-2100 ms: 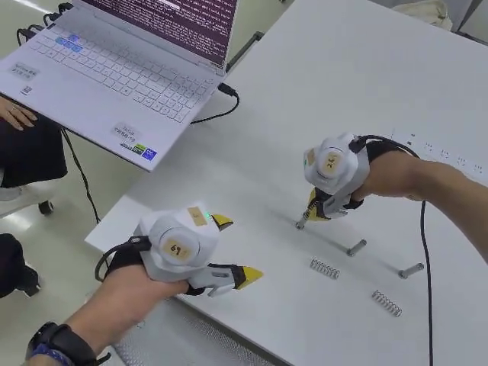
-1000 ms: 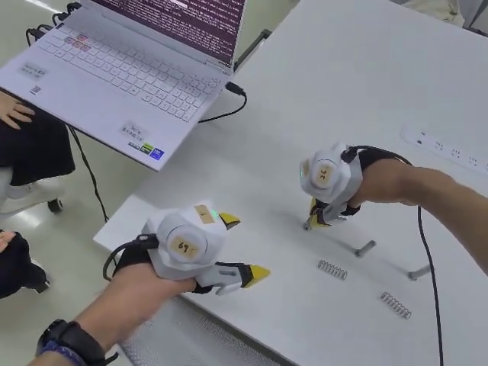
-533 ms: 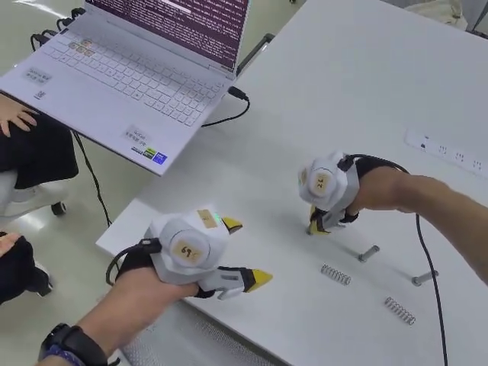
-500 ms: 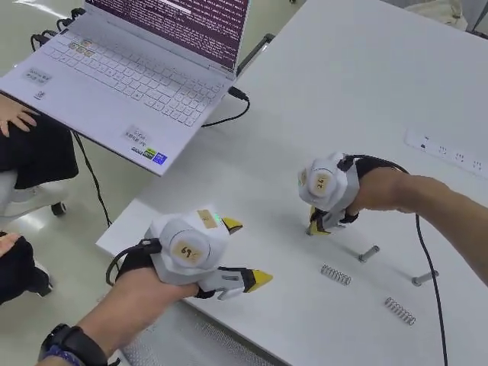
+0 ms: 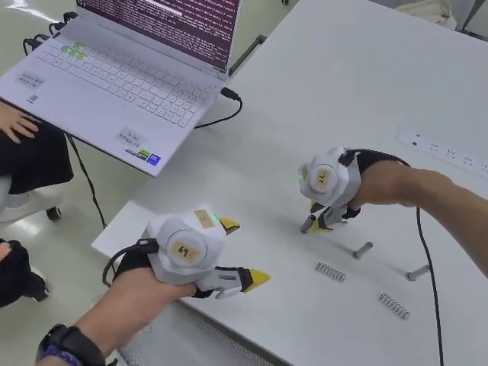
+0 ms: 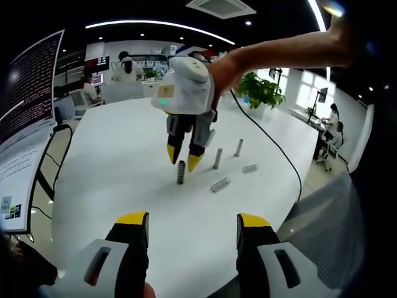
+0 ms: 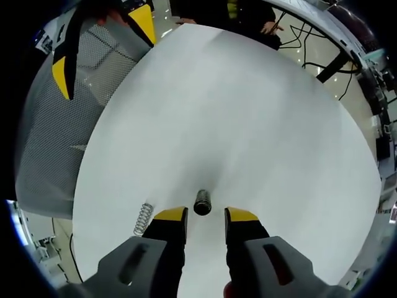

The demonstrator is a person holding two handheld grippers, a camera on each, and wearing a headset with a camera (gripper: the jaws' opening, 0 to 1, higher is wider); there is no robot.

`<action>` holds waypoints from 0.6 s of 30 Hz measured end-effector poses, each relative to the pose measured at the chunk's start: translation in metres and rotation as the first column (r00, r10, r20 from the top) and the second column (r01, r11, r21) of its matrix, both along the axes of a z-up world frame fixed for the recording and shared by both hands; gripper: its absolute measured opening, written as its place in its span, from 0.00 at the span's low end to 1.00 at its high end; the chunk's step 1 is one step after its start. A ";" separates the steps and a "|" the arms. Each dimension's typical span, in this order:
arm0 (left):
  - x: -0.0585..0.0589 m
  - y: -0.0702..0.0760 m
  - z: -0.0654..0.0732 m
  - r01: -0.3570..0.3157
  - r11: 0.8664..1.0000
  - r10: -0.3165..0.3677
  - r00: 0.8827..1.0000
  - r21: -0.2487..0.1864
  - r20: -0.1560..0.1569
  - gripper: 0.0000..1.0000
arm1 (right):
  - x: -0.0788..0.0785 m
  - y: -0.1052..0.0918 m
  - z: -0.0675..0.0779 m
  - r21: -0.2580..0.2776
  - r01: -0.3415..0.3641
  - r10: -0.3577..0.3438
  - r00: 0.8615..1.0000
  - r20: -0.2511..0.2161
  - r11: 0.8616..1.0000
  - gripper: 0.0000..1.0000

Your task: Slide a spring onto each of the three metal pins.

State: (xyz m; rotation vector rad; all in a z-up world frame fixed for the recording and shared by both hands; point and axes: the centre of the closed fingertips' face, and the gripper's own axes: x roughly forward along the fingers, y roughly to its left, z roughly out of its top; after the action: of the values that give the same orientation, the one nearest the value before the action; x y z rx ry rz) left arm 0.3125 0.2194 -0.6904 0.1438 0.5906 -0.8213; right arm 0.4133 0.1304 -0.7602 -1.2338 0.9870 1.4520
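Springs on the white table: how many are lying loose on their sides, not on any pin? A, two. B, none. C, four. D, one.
A: two lie flat on the table, the nearer spring and the farther spring; a third spring sits upright on a pin.

The 1st pin stands upright inside a fitted spring; the 2nd pin and 3rd pin stand bare in line. A loose spring lies flat near the 2nd; another spring near the 3rd.
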 end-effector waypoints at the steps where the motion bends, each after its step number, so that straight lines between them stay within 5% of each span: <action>1: 0.000 -0.001 0.000 0.003 1.000 -0.003 1.000 0.002 0.001 0.52 | -0.001 0.000 0.002 0.005 0.001 -0.001 1.000 0.002 1.000 0.24; 18: -0.005 -0.010 0.011 0.017 1.000 -0.017 1.000 0.010 0.022 0.53 | -0.003 -0.011 0.018 0.045 0.037 -0.039 0.998 0.041 0.998 0.32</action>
State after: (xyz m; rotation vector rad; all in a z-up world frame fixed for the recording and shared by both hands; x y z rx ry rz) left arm 0.3078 0.2098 -0.6796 0.1674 0.5733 -0.8326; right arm 0.4103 0.1198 -0.7427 -1.2023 0.9401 1.4062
